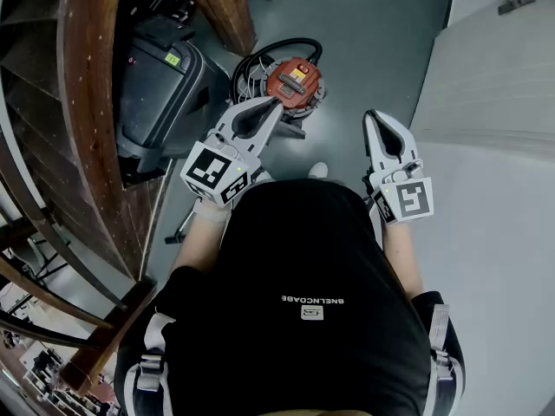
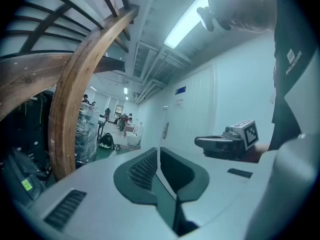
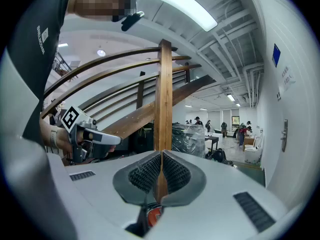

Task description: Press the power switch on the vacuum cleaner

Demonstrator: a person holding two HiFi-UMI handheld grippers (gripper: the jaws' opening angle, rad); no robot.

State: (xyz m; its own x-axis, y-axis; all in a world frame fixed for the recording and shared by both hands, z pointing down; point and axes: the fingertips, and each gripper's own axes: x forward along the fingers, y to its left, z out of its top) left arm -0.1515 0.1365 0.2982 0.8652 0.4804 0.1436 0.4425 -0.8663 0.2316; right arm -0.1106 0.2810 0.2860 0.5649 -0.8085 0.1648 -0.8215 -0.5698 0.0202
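The red vacuum cleaner point(image 1: 293, 81) sat on the grey floor point(image 1: 373, 42) ahead of me, with its black hose point(image 1: 270, 48) looped around its back. It stood just beside the foot of the wooden staircase point(image 1: 87, 102) and a dark grey machine point(image 1: 160, 85). I could see a yellow patch on its top, but I couldn't make out which part was the power switch.

My left gripper point(image 1: 277, 102) pointed at the vacuum cleaner. From the head view its tip overlapped the near edge of the red body, and I couldn't tell whether it was touching. In its own view the left gripper point(image 2: 158, 150) had its jaws pressed together with nothing between them.

My right gripper point(image 1: 374, 113) was held off to the right, well apart from the vacuum cleaner, over bare floor and near the white wall point(image 1: 486, 85). Through its own camera the right gripper point(image 3: 161, 153) also had its jaws closed tip to tip, empty, and aimed towards a wooden post point(image 3: 164, 94) of the stairs.
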